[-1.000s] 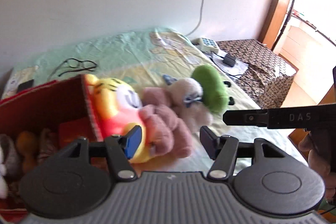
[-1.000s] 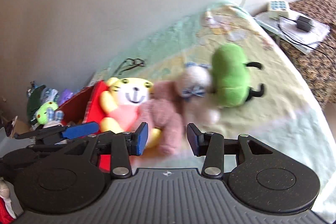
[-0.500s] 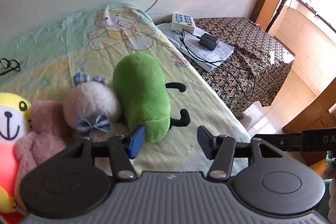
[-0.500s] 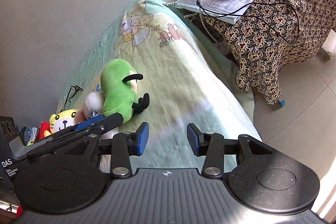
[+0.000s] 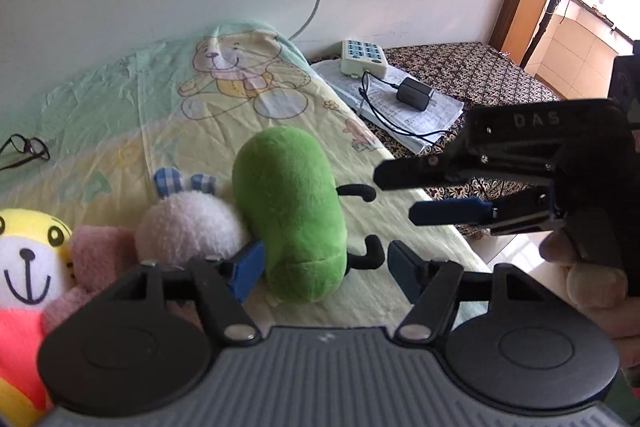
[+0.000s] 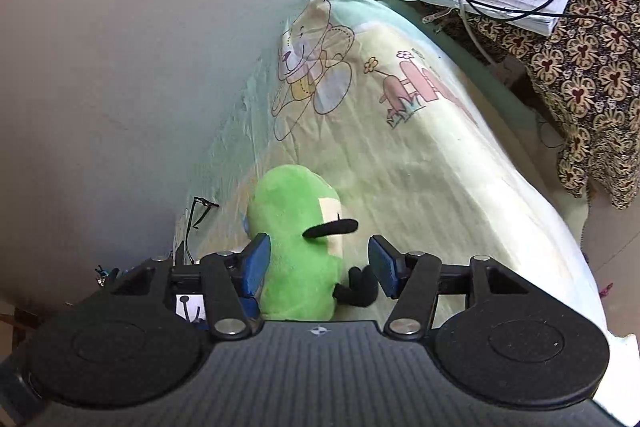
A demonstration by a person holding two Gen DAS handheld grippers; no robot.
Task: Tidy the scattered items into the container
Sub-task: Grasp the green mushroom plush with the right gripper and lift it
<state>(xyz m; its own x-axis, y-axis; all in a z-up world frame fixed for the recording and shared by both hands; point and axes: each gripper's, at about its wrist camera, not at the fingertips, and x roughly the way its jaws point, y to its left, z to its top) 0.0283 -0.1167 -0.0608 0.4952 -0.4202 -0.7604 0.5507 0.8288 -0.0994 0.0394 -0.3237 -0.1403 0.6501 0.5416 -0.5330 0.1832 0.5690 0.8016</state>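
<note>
1. Still on the bed (image 5: 120,131): green plush (image 5: 288,215), white plush (image 5: 188,227), pink plush (image 5: 100,255), tiger plush (image 5: 28,267). No container in view; most of the tidying seems left.
2. Right tool (image 6: 318,265) wide around green plush (image 6: 296,247), pads apart from it. Left tool (image 5: 322,267) wide, empty.
3. Writing: "DAS" on right tool (image 5: 440,195).

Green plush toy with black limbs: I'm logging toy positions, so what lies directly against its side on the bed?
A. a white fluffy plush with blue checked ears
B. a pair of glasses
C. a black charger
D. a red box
A: in the left wrist view the white fluffy plush with blue checked ears presses against the green plush toy.
</note>
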